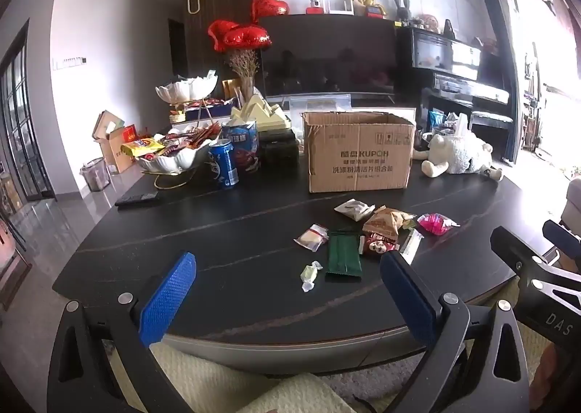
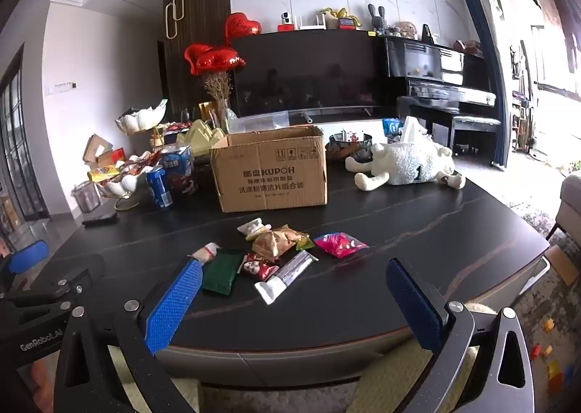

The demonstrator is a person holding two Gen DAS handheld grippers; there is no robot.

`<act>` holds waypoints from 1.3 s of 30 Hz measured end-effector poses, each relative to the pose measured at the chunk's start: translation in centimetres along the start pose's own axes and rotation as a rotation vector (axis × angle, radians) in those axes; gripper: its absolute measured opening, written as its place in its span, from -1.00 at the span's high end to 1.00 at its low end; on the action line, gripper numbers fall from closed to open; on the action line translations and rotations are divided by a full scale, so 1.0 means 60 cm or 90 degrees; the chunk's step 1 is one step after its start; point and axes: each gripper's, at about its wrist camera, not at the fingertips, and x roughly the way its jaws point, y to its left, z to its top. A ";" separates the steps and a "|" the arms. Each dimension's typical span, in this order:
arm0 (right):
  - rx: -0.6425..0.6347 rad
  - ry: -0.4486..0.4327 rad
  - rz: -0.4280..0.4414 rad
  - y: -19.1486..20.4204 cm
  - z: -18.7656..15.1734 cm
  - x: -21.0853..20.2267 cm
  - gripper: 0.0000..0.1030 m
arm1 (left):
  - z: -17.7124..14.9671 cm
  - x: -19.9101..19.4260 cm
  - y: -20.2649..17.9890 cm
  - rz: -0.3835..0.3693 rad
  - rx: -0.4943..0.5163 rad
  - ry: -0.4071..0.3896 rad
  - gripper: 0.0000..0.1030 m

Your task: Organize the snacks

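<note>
Both hand-held grippers, left [image 1: 287, 298] and right [image 2: 294, 298], gape wide and empty. Nearest the cardboard box [image 2: 270, 170], the snack pile [image 2: 276, 249] lies ahead of the right one; the green packet [image 2: 221, 271] points boxward.

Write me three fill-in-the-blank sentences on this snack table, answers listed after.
1. The loose snacks lie in front of a cardboard box whose top is ____.
2. The packet at the right end of the pile is ____ in colour.
3. Both the left gripper and the right gripper are ____ and hold nothing.

Answers: open; pink; open
</note>
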 end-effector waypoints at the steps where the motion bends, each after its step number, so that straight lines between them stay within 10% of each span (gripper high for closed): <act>1: -0.001 0.000 -0.001 0.000 0.000 0.000 -0.99 | 0.000 0.000 0.000 -0.003 -0.002 -0.001 -1.00; 39: 0.001 0.002 0.005 0.007 -0.001 -0.001 -0.99 | 0.014 -0.026 0.007 -0.008 -0.010 -0.029 -1.00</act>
